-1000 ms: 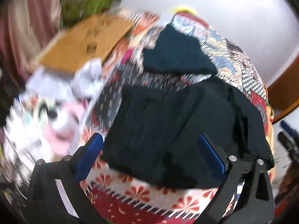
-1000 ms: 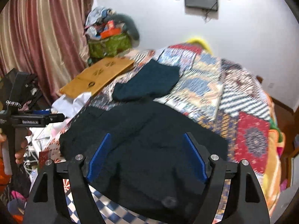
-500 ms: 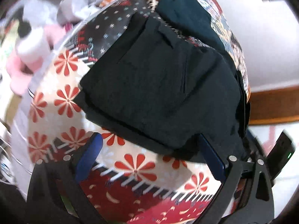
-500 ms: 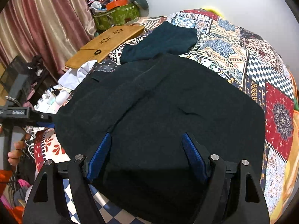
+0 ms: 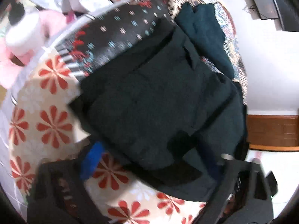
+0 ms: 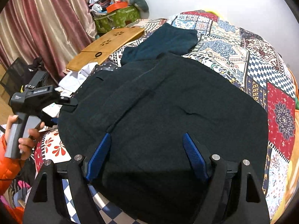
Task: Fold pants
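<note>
Black pants (image 6: pixel 168 112) are seen spread on a patchwork bedspread (image 6: pixel 261 71), apparently doubled over w/ at least one fold left, a second dark garment (image 6: pixel 168 41) lying just beyond. The right claw (image 6: pixel 146 155) is held wide apart over the near hem, nothing gripped, while the left claw (image 5: pixel 149 160) is being closed around the pants' edge. Motion blur hides its right finger, so pad contact can't be confirmed; the near hem is cut off.

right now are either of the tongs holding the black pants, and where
Neither grips yet. Right tongs stand open over the black fabric pants; left tongs are closing around their near edge.
</note>
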A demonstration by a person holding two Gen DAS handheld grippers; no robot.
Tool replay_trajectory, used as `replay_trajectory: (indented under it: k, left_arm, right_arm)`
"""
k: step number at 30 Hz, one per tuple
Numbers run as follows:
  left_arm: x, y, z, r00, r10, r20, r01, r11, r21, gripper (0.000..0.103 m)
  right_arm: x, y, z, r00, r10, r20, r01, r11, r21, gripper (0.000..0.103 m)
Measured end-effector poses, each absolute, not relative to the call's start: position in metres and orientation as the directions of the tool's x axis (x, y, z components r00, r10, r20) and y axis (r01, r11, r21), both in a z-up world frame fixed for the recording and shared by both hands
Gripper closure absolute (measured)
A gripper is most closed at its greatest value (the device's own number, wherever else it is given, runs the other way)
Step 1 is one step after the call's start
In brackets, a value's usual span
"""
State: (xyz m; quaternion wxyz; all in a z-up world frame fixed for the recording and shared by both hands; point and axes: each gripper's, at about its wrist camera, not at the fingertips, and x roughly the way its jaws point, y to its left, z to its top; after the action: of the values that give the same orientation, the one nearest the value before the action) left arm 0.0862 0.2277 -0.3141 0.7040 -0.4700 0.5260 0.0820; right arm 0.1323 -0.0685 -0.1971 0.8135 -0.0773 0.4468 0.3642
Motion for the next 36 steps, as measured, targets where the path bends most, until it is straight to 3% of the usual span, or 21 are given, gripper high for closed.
replay_trajectory:
  k: [2, 5, 8, 15, 23, 30, 36]
  left_arm:
    - [0.087, 0.227, -0.310, 0.428, -0.315, -0.847, -0.615, 0.585, -0.529, 0.052]
    - [0.089, 0.224, -0.304, 0.451, -0.291, -0.844, -0.583, 0.620, -0.525, 0.077]
    - [0.095, 0.215, -0.285, 0.469, -0.207, -0.859, -0.551, 0.692, -0.467, 0.084]
    - [0.102, 0.191, -0.207, 0.602, -0.019, -0.798, -0.429, 0.835, -0.344, 0.087]
    - [0.115, 0.132, -0.106, 0.771, 0.026, -0.637, -0.227, 0.945, -0.235, 0.088]
    - [0.153, 0.047, -0.066, 0.819, -0.141, -0.557, 0.017, 0.975, -0.222, 0.088]
    - [0.182, -0.027, -0.069, 0.764, -0.293, -0.575, 0.192, 0.954, -0.230, 0.088]
  right_arm:
    - [0.131, -0.068, -0.197, 0.338, 0.520, -0.784, -0.662, 0.724, 0.195, 0.025]
    - [0.132, -0.068, -0.196, 0.338, 0.520, -0.785, -0.663, 0.723, 0.194, 0.025]
    - [0.133, -0.068, -0.196, 0.337, 0.518, -0.786, -0.662, 0.724, 0.194, 0.025]
    - [0.136, -0.078, -0.191, 0.333, 0.526, -0.782, -0.628, 0.743, 0.233, 0.026]
    - [0.141, -0.138, -0.169, 0.435, 0.545, -0.717, -0.498, 0.809, 0.313, 0.026]
    - [0.139, -0.193, -0.166, 0.534, 0.456, -0.712, -0.386, 0.881, 0.274, 0.026]
    - [0.126, -0.221, -0.170, 0.564, 0.411, -0.717, -0.349, 0.905, 0.244, 0.026]
